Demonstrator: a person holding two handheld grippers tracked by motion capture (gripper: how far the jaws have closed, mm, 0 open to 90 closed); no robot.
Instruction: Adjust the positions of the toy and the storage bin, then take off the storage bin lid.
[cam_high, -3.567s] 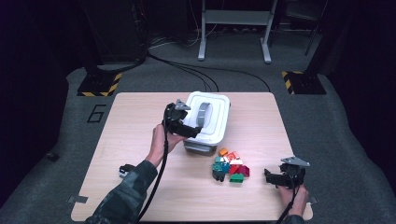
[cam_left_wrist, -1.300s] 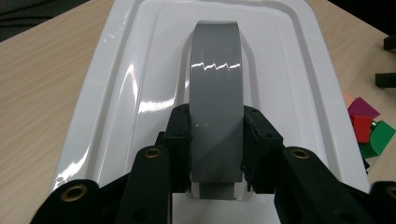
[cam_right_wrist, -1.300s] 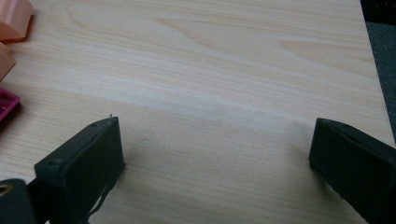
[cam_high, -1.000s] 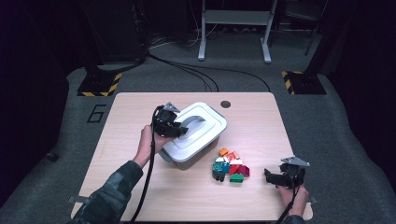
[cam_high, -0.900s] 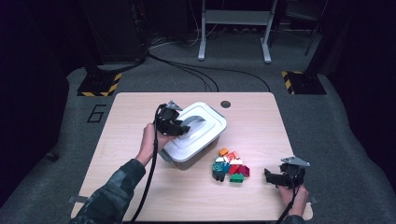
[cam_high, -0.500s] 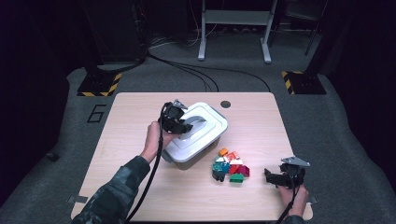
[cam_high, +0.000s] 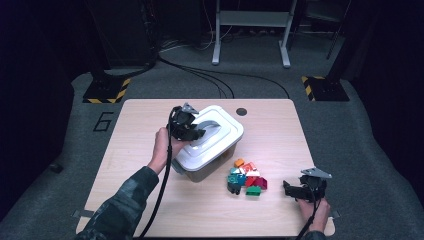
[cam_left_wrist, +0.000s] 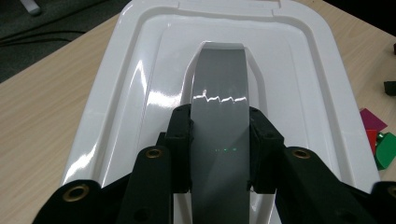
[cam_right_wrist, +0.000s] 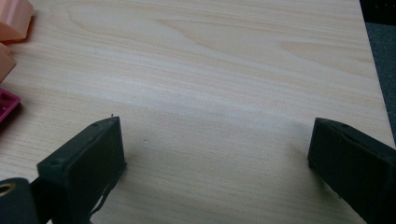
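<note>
The white storage box (cam_high: 207, 145) sits near the middle of the table (cam_high: 125, 130), turned at an angle to its edges, its lid on. A grey handle (cam_left_wrist: 219, 93) runs along the middle of the lid, and my left gripper (cam_high: 192, 131) is clamped on it: in the left gripper view both black pads press against the handle's two sides. My left hand (cam_high: 162, 145) grips the tool from the box's left side, the forearm coming up from the bottom edge of the high view and slanting toward the box, with the cable hanging down along the sleeve.

Just to the right of the box, toward me, lies a small heap of coloured blocks (cam_high: 246, 177). Well beyond those, at the table's near right corner, my right hand (cam_high: 314, 210) rests with the right gripper (cam_high: 291, 189) low over the wood, pointing left toward the blocks. Its jaws stand wide apart with bare tabletop between them.
</note>
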